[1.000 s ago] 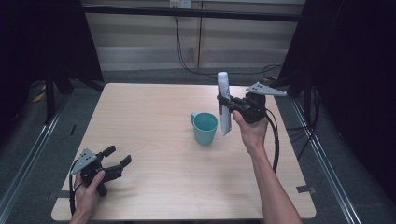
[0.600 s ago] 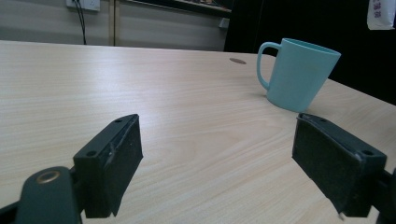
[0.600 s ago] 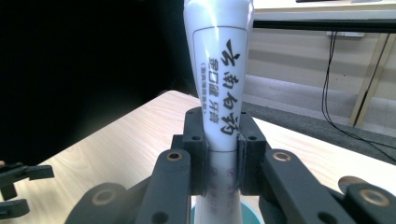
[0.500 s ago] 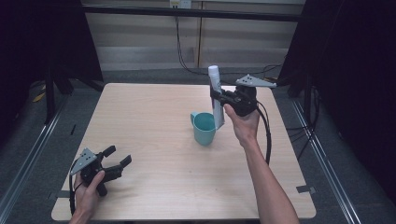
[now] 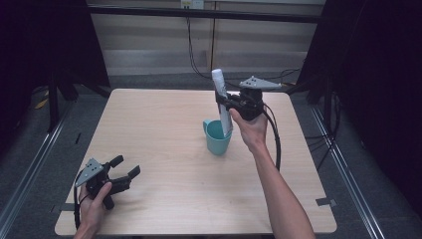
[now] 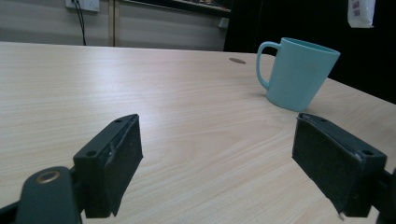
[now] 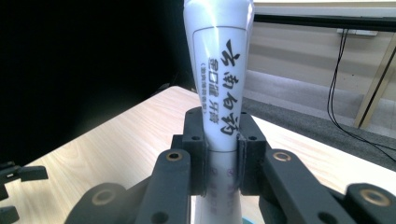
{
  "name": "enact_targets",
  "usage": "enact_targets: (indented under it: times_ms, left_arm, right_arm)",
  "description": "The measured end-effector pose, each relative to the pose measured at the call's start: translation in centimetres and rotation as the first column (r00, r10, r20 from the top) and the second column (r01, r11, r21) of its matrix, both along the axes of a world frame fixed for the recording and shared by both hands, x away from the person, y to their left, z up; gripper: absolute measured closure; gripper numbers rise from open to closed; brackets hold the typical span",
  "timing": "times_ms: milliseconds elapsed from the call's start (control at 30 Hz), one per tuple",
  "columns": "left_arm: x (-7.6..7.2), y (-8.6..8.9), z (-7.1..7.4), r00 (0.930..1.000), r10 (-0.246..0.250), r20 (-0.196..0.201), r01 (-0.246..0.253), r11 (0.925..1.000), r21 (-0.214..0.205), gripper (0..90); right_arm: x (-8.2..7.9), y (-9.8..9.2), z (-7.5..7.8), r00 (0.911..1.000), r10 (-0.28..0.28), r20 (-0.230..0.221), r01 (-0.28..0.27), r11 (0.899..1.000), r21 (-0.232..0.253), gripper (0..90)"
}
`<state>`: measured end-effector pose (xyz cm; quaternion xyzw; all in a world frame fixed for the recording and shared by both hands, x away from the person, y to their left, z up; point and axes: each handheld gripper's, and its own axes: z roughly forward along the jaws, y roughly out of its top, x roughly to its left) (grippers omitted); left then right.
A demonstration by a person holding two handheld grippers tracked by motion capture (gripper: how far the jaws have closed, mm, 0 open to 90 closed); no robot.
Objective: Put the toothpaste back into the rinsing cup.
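Note:
A white toothpaste tube with black lettering stands nearly upright in the air, its lower end over the teal mug near the middle of the table. My right gripper is shut on the tube at mid-length. In the right gripper view both pads clamp the tube from either side. My left gripper rests on the table near the front left corner, jaws wide open with nothing between them. In the left gripper view the mug stands ahead to the right, handle on its left, and the tube's end hangs above it.
The light wooden table is bare apart from the mug. Black cables hang along the back wall. Dark curtains flank both sides, and a grey floor lies around the table.
My right gripper has carried the tube leftward, from beside the mug's right side to above its opening. The left gripper has stayed put.

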<state>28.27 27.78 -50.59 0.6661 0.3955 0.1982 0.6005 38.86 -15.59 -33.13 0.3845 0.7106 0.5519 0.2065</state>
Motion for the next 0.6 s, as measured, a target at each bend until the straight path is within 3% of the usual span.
enact_targets:
  times_ms: [133,300,400,600]
  left_arm:
    - [0.0,0.0,0.0,1.0,-0.003,0.006,0.003,0.9998,0.017,15.8]
    - [0.0,0.0,0.0,1.0,0.002,0.002,-0.002,1.0,0.001,15.8]
    - [0.0,0.1,0.0,0.9999,-0.006,0.009,0.005,0.9996,0.028,15.8]
    - [-0.1,0.0,0.0,0.9999,-0.009,0.01,0.008,0.9996,0.028,15.8]
  right_arm:
    - [0.2,0.3,-0.3,1.0,0.0,-0.002,0.0,1.0,0.009,77.8]
    - [0.6,0.9,-0.5,1.0,0.007,0.003,-0.007,1.0,0.006,77.8]
    - [1.0,1.0,-0.8,1.0,0.008,-0.001,-0.008,1.0,0.002,77.7]
    - [1.8,0.9,-1.5,0.9999,-0.005,-0.01,0.005,1.0,0.004,77.7]
